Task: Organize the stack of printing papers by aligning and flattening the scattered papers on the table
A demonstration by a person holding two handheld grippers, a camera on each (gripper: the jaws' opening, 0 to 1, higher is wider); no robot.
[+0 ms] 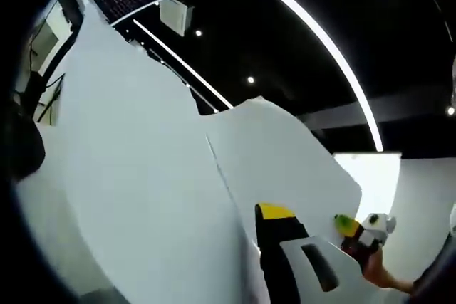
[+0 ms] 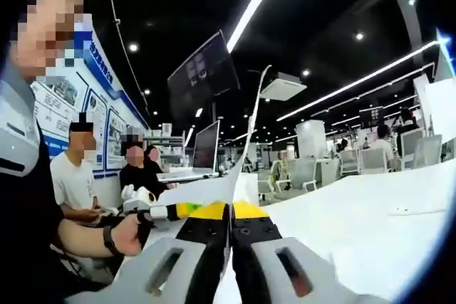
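Clearly light, thin and floppy, papers [image 1: 142,176] lifted off the tabletop [image 2: 370,211], pinched at the edge by right claw [image 2: 231,211] and left claw [image 1: 274,222], both shut tight.

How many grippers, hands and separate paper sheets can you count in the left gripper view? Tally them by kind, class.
Grippers: 2, the left gripper and the right gripper
Hands: 1, the hand on the right gripper
Paper sheets: 2 outlines can be told apart, the large sheet and the smaller sheet; more may lie hidden behind
Total: 5
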